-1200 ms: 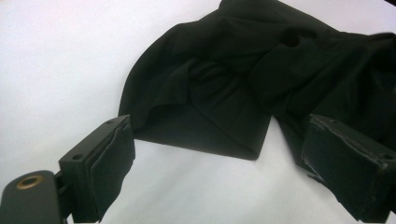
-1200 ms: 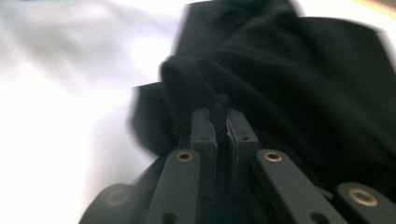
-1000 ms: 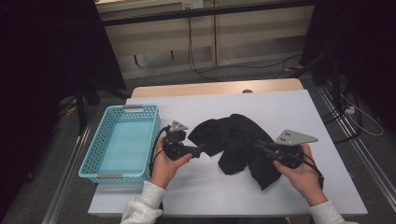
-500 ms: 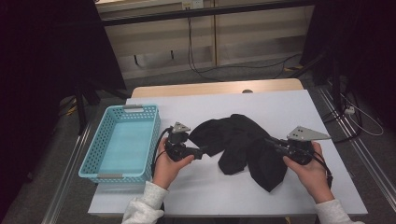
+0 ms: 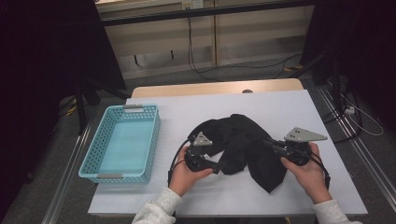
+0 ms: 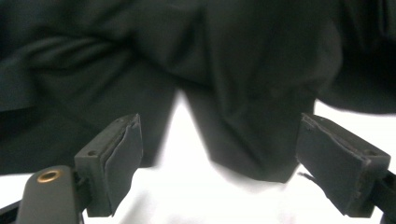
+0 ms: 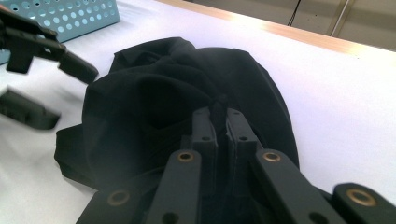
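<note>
The black cloth (image 5: pixel 243 147) is lying crumpled in the middle of the white table (image 5: pixel 327 186), right of the blue basket (image 5: pixel 122 142) and well apart from it. It is bunching into soft folds, a rounded hump at the far side and a pointed flap trailing toward the near edge. The fabric is looking matte, dark and limp, with no print or seam that I can make out.

The right gripper (image 5: pixel 271 144) is sitting at the cloth's right side, and in the right gripper view its jaws are pressing together on a pinch of the fabric (image 7: pixel 219 105), a small ridge of black sticking up between the pads. The cloth (image 7: pixel 187 93) is spreading away from that pinch in a broad dome, its edge lying flat on the table.

The left gripper (image 5: pixel 217 167) is coming in low at the cloth's left edge. In the left gripper view its jaws are standing wide apart and have just been closing a little, the pads (image 6: pixel 123 161) touching nothing. A hanging fold of the cloth (image 6: pixel 243 140) is sitting between and beyond them, with bare white table showing under it. From the right gripper view the left gripper (image 7: pixel 56 84) is showing as two parted black fingers just beside the cloth's rim, the basket (image 7: pixel 70 16) behind it.
</note>
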A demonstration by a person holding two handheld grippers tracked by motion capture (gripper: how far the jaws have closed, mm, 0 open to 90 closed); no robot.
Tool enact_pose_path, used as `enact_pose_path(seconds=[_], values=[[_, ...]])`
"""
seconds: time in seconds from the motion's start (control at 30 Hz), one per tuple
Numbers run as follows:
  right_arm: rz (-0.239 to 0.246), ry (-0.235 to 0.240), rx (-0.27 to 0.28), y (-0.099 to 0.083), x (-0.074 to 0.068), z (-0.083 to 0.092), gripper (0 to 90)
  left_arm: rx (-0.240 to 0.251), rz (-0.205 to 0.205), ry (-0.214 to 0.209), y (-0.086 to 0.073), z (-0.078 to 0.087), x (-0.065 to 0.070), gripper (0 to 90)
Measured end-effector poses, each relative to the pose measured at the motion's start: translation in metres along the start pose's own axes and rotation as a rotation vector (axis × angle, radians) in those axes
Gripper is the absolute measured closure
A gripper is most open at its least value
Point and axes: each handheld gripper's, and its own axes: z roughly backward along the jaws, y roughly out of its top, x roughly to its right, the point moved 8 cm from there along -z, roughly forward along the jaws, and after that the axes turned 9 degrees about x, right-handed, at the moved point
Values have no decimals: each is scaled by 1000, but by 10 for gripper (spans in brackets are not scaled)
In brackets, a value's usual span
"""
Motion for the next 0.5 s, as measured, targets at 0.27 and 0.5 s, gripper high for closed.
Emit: enact_pose_path(seconds=[0.27, 0.5], values=[[-1, 3, -4, -1, -1, -1, 843, -36, -17, -7, -11, -11, 6, 273], [7, 12, -8, -2, -3, -2, 843, -60, -53, 14, -13, -10, 7, 603]])
